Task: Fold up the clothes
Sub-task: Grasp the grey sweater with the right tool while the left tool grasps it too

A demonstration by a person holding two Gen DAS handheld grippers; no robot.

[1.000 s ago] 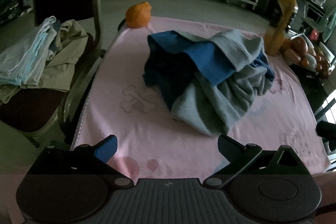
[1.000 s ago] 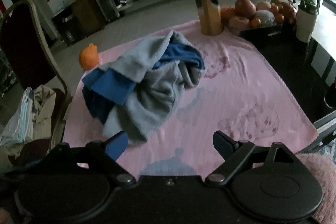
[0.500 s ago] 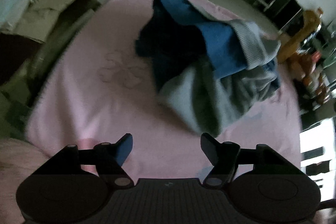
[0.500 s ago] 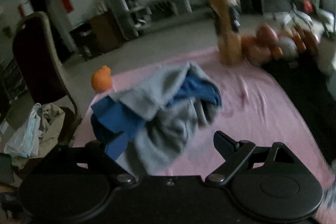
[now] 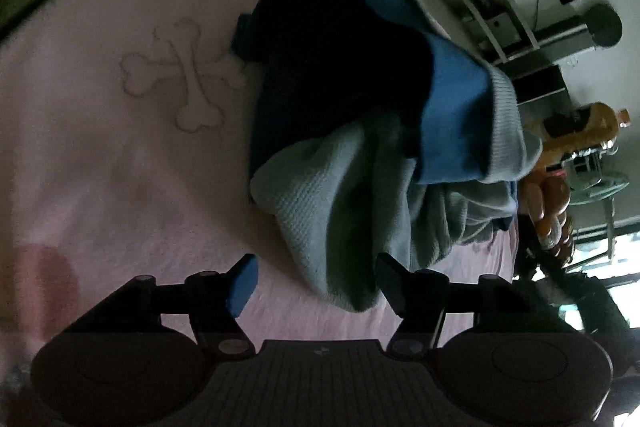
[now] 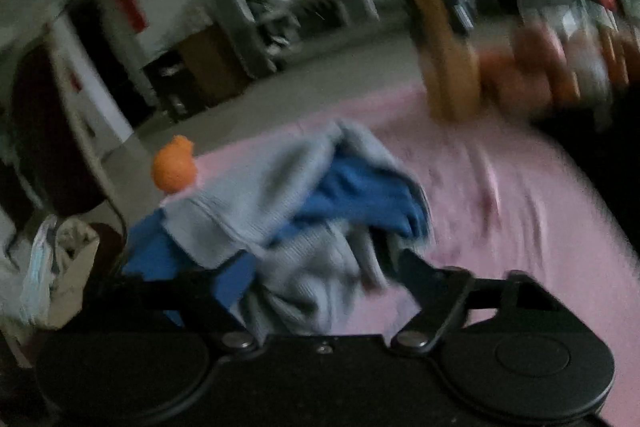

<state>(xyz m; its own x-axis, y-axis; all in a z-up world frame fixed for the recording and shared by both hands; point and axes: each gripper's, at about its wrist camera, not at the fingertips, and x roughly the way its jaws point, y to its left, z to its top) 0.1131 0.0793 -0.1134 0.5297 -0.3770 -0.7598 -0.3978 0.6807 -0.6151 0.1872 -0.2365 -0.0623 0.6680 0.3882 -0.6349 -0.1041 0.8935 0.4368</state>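
- Two grippers face one crumpled garment point(image 5: 360, 163), a grey knit piece with blue parts, heaped on a pink blanket point(image 5: 120, 155) that covers the table
- The left gripper point(image 5: 316, 281) points down at the near grey end of the heap; its jaws are closing, still spread, with the lowest grey fold lying between the fingertips and no pad pressing on it
- The left gripper's blue-padded finger point(image 5: 242, 283) is over bare blanket, just beside the fold; the dark finger point(image 5: 394, 283) stands at the fold's other edge
- The right gripper point(image 6: 320, 279) is low at the near side of the heap point(image 6: 288, 219); its jaws are closing too, and grey fabric bunches between the fingers
- That view is blurred, so I cannot tell whether the pads yet touch the cloth
- A crossed-bones print point(image 5: 184, 79) marks the blanket just beside the dark blue part of the garment
- An orange toy point(image 6: 174, 167) sits at the blanket's far edge, right behind the heap
- A tall orange bottle point(image 6: 444, 43) stands at the far corner, with fruit point(image 6: 532, 75) beside it, well apart from the garment
- Other clothes point(image 6: 56, 267) lie piled on a chair beside the table
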